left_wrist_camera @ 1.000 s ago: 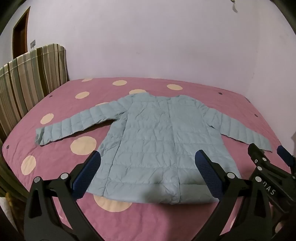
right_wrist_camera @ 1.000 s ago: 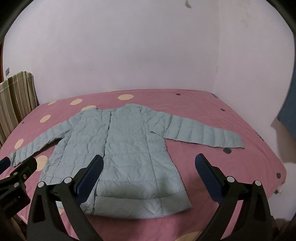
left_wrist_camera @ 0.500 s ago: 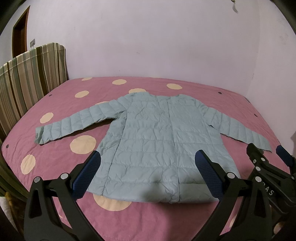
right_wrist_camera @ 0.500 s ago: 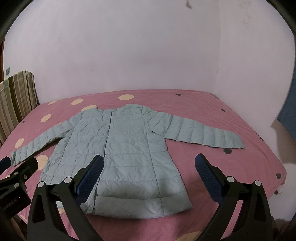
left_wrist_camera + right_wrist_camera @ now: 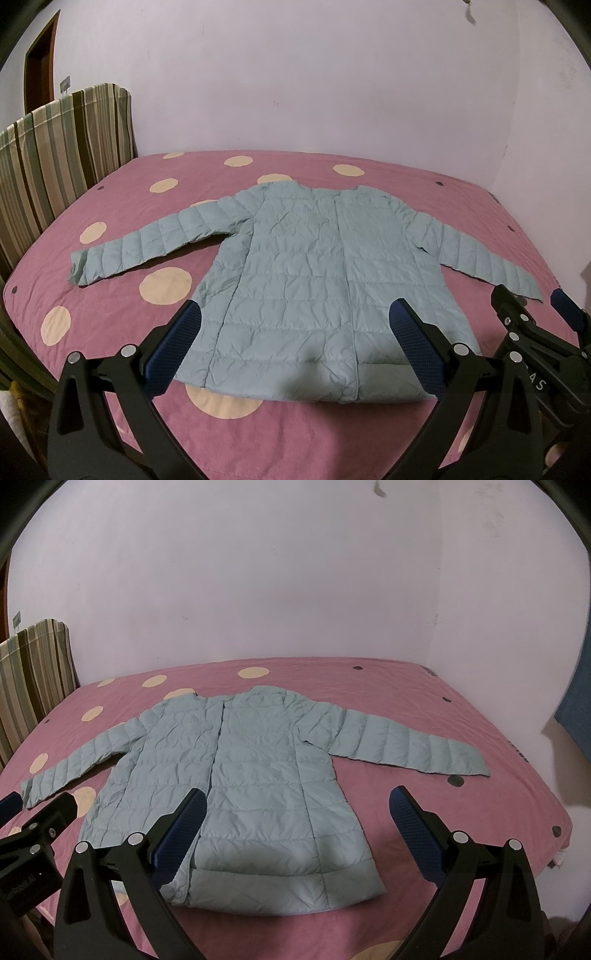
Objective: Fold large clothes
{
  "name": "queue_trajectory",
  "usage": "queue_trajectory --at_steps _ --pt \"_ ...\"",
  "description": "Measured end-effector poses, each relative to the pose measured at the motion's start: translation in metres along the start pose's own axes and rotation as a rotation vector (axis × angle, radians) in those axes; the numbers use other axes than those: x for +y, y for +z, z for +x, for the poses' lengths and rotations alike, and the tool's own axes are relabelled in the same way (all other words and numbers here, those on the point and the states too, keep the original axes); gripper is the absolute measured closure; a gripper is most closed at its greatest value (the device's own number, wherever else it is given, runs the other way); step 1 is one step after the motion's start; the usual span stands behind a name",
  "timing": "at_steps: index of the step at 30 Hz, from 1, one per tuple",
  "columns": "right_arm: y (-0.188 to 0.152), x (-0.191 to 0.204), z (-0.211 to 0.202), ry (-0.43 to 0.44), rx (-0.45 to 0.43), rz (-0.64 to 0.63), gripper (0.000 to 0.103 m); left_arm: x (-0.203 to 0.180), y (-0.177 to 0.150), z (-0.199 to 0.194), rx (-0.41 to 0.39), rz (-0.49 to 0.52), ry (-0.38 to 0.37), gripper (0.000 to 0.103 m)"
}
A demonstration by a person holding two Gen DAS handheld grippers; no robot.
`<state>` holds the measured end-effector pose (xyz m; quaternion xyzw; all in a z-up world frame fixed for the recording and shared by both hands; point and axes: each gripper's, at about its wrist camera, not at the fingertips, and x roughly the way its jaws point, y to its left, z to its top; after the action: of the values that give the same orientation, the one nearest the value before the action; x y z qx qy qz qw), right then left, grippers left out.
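A light blue quilted jacket (image 5: 317, 280) lies flat and spread out on the pink bed (image 5: 122, 321), collar toward the far wall, hem toward me, both sleeves stretched out sideways. It also shows in the right wrist view (image 5: 240, 775). My left gripper (image 5: 295, 332) is open and empty, held above the bed's near edge in front of the hem. My right gripper (image 5: 295, 812) is open and empty, held over the hem's right part. The right gripper's body also shows at the lower right of the left wrist view (image 5: 535, 354).
The bed cover (image 5: 461, 701) is pink with cream dots. A striped headboard cushion (image 5: 55, 155) stands at the left. A white wall (image 5: 295, 74) runs behind and to the right. A dark blue cloth (image 5: 580, 709) hangs at the far right.
Both grippers have shifted only slightly; the jacket sits a touch lower in view. The jacket itself has not moved.
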<state>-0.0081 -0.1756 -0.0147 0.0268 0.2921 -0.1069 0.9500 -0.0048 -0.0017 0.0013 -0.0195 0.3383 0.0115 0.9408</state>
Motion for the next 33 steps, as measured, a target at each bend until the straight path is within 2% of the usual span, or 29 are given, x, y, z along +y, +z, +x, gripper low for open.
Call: queue_trajectory --at_steps 29,33 --pt "-0.007 0.006 -0.003 0.000 0.000 -0.001 0.005 0.001 -0.001 0.001 0.007 -0.003 -0.002 0.002" --pt "-0.004 0.008 -0.006 0.012 0.008 0.009 0.005 0.008 -0.004 0.015 0.030 -0.024 -0.001 0.002"
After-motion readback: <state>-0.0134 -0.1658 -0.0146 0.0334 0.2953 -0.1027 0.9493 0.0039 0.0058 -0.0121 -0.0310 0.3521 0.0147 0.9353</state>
